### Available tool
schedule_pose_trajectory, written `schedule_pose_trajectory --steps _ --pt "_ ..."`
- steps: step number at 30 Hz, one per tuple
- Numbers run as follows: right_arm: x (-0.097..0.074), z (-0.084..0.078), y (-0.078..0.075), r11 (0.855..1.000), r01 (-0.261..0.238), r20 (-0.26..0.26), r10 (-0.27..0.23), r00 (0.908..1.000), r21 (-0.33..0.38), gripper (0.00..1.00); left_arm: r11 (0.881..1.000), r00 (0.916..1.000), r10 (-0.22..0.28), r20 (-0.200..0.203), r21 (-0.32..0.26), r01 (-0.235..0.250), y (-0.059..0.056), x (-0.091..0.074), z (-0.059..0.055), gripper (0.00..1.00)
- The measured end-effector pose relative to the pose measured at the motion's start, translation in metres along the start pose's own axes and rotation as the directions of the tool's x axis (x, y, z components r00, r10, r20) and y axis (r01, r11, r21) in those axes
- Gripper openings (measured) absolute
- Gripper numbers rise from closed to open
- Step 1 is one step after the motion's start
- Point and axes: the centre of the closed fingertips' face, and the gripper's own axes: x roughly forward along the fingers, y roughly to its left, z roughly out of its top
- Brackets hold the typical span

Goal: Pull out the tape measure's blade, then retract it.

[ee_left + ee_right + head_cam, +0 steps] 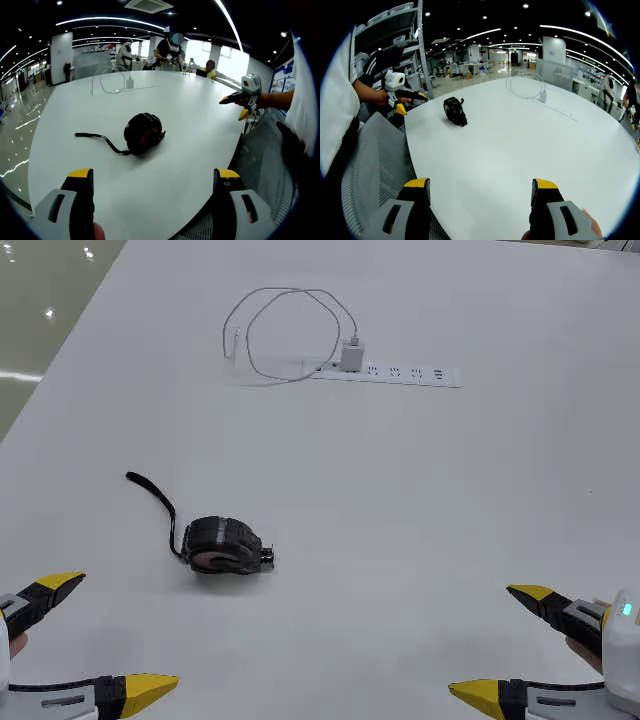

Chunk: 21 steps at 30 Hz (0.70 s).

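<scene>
– White desk, mostly bare, with a power strip and a looped cable toward the far edge. Where is the tape measure?
– The tape measure rests on the desk near the front edge, left of middle. Neither tool is touching it. Its black strap trails off toward the far left.
– Which tool is closer?
– The left tool, clearly. The tape measure lies just ahead of it and a little to its right. The right tool is well apart from it, further along the front edge.
– Which way does it pull out?
– The hook end seems to face right, toward the right tool. I'd judge the left one steadies the body while the right one draws.
– And the jaws?
– Both tools are spread wide and hold nothing. They hover low over the front edge, angled forward and inward.
</scene>
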Motion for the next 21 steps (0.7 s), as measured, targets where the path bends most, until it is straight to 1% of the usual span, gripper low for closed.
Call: schedule_pose_trajectory --steps 21 --pt "0.0004 -0.0018 0.001 1.0 0.0 -0.004 0.0 1.0 -0.001 0.82 1.0 1.0 -0.005 -0.005 0.003 0.005 -0.0008 0.001 -0.0016 0.97"
